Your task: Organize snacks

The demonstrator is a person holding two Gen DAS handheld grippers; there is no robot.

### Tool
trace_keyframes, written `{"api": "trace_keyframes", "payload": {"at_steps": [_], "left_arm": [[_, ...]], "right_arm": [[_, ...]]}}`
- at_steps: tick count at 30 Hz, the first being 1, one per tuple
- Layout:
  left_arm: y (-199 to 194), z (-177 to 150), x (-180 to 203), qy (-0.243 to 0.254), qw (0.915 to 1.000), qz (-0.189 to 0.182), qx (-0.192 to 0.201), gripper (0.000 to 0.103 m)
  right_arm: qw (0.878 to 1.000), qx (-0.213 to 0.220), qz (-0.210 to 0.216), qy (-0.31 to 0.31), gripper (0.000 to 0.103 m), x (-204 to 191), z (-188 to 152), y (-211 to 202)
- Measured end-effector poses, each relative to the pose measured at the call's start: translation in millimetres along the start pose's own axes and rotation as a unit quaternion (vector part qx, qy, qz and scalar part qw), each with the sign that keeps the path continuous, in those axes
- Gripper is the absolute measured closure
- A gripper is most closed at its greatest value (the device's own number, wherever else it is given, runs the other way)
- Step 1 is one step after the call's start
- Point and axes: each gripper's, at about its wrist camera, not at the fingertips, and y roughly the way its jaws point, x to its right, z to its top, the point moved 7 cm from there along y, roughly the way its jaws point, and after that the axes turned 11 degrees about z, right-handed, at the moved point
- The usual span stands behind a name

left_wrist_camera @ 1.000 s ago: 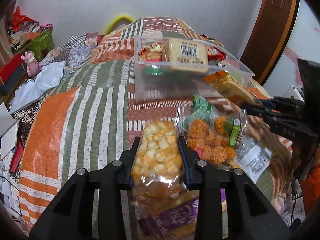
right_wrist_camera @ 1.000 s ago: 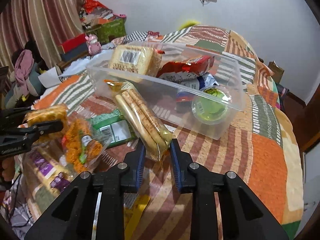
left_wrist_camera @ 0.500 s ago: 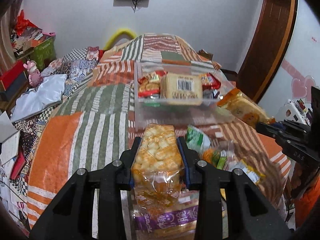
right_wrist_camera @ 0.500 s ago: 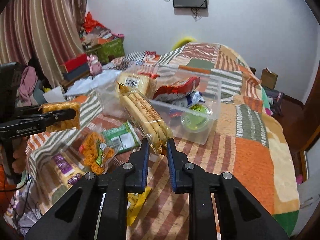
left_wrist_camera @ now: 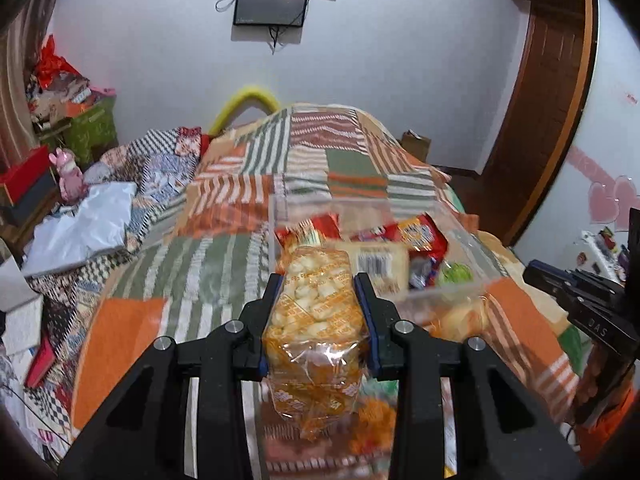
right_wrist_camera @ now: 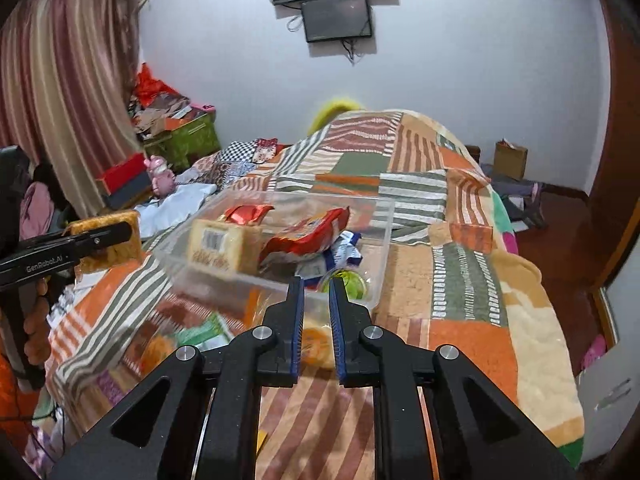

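My left gripper (left_wrist_camera: 319, 280) is shut on an orange pack of puffed cubes (left_wrist_camera: 316, 320), held up in the air just before the clear plastic bin (left_wrist_camera: 276, 216). From the right wrist view the same left gripper (right_wrist_camera: 86, 240) and its pack (right_wrist_camera: 120, 240) hang at the bin's left. My right gripper (right_wrist_camera: 316, 292) is shut, with the biscuit stick pack (right_wrist_camera: 316, 344) blurred and low between its fingers. The bin (right_wrist_camera: 384, 220) holds a barcoded cracker pack (right_wrist_camera: 218, 246), red packets (right_wrist_camera: 304, 236) and a green jelly cup (right_wrist_camera: 354, 282).
Loose snack bags (right_wrist_camera: 196, 332) lie on the patchwork blanket (right_wrist_camera: 472, 336) in front of the bin. Boxes and a pink plush toy (right_wrist_camera: 160, 172) crowd the left side. A wooden door (left_wrist_camera: 540, 120) stands at the right, and a screen (right_wrist_camera: 336, 16) hangs on the wall.
Both grippers have risen with their packs and come closer to the bin. The stick pack, upright before, has swung down low between the right fingers.
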Motion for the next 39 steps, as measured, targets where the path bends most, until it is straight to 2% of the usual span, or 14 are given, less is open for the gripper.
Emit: {"api": "trace_keyframes", "payload": {"at_steps": [4,6,8,10,13,16,20,24,27,32,36,39], "left_arm": [[15,3,-1,-0.007,0.9999,-0.002,-0.012,0.068],[18,0,-2,-0.008,0.9999,-0.001,-0.014,0.068],[23,-4,-4,-0.009,0.9998,-0.001,-0.020,0.068],[26,-11,-5,-0.011,0.9995,-0.003,-0.030,0.068],[29,-19,-5,-0.008,0.9992,-0.005,-0.039,0.068],[28,-28,-5,0.000,0.9991,-0.005,-0.043,0.068],[25,-36,-4,0.005,0.9988,-0.009,-0.047,0.068],[22,-41,-3,0.007,0.9987,-0.015,-0.049,0.068],[19,-44,-2,0.006,0.9986,-0.019,-0.050,0.068],[13,-49,-1,0.007,0.9984,-0.023,-0.050,0.068],[11,-53,-1,0.006,0.9982,-0.022,-0.055,0.068],[10,-56,-2,0.003,0.9980,-0.025,-0.059,0.068]], "right_arm": [[1.000,-0.020,0.010,0.015,0.091,7,-7,9],[0.999,-0.033,0.019,0.016,0.085,6,-14,11],[0.998,-0.052,0.030,0.012,0.054,2,-24,15],[0.997,-0.063,0.033,0.003,0.042,0,-31,20],[0.995,-0.096,0.033,-0.017,0.041,-2,-39,34],[0.991,-0.128,0.032,-0.015,0.035,4,-47,51],[0.988,-0.151,0.038,-0.003,0.034,13,-54,64],[0.985,-0.156,0.070,0.000,0.034,3,-61,59],[0.982,-0.166,0.084,-0.024,0.034,-15,-72,48],[0.983,-0.159,0.056,-0.071,0.035,-27,-76,35],[0.982,-0.164,0.061,-0.074,0.035,-25,-61,51],[0.974,-0.201,0.076,-0.070,0.035,-24,-64,74]]}}
